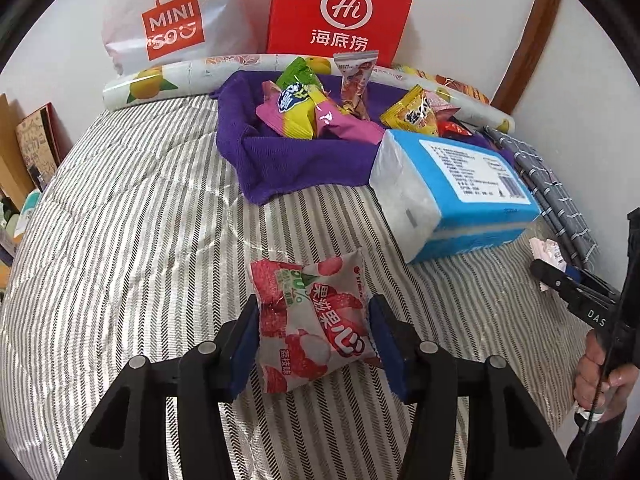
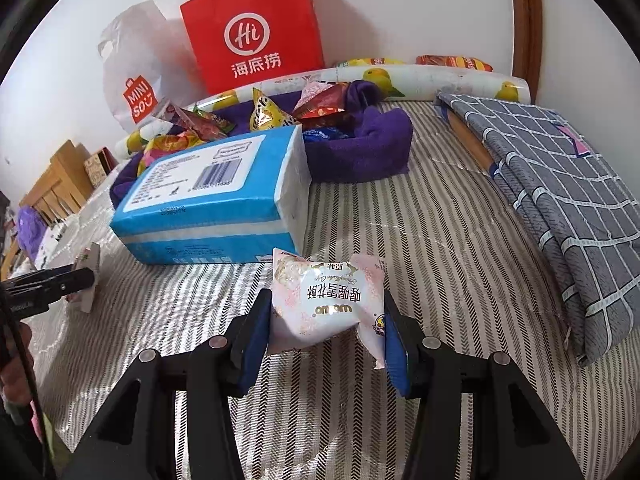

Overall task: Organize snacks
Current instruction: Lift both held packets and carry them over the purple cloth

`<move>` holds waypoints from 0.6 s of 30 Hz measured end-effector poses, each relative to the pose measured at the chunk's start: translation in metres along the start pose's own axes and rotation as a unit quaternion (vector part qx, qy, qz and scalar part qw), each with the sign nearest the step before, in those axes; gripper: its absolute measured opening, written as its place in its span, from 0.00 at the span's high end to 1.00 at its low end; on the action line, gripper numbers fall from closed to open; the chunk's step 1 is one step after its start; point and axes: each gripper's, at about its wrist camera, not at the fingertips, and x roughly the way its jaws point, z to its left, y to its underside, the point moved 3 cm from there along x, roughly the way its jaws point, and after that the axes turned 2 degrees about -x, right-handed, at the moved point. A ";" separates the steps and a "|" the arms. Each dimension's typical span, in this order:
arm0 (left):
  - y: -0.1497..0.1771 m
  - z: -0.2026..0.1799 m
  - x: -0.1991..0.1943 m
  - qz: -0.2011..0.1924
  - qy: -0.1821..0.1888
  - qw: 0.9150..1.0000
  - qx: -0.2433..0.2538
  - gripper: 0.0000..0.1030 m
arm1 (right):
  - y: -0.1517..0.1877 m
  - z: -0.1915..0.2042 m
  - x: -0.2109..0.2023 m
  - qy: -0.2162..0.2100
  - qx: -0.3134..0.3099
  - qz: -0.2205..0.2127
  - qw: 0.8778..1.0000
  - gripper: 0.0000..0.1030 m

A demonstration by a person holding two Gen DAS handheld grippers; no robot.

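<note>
Left gripper (image 1: pixel 312 344): lychee snack packet (image 1: pixel 310 320) sits between the 2 blue pads, both pads against its sides, so the jaws read as clamped on it. Packet's long axis runs away from the camera, along the fingers; far end sticks out past the tips.

Right gripper (image 2: pixel 326 320): pale pink snack packet (image 2: pixel 324 300) held the same way, pads pressing both sides, right edge of the wrapper crumpled against the pad.

Key relation: the purple cloth nest (image 1: pixel 280 156), already holding a pile of snacks (image 1: pixel 304 108), lies straight ahead of the left jaws with open bedcover between. From the right gripper it is ahead and behind the blue tissue pack (image 2: pixel 216 192), which blocks the direct line. Judgement: left hand has the clearer run to the nest; the right would need to lift over or go round the tissue pack.

Surface: striped quilted bedcover (image 1: pixel 140 220), soft, slightly wrinkled. Folded grey checked cloth (image 2: pixel 552 192) on the right side.

Far: rolled fruit-print sheet (image 1: pixel 168 80) along the wall, red paper bag (image 1: pixel 340 12) and white plastic bag (image 1: pixel 172 28) upright behind it.
</note>
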 end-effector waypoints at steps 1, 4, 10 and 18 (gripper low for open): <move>0.000 0.001 0.003 0.003 0.002 1.000 -0.006 0.44 | 0.000 0.001 0.000 0.002 -0.003 0.001 1.000 0.51; 0.001 -0.002 0.007 -0.011 -0.003 1.000 -0.002 0.42 | 0.001 0.003 0.000 0.010 -0.009 0.002 1.000 0.51; 0.002 -0.009 0.009 -0.023 -0.020 0.999 0.014 0.37 | 0.001 0.003 0.002 0.012 -0.009 0.007 1.000 0.51; 0.001 0.003 0.007 -0.033 -0.002 0.999 -0.016 0.51 | 0.001 0.007 0.004 0.030 -0.023 0.011 0.999 0.51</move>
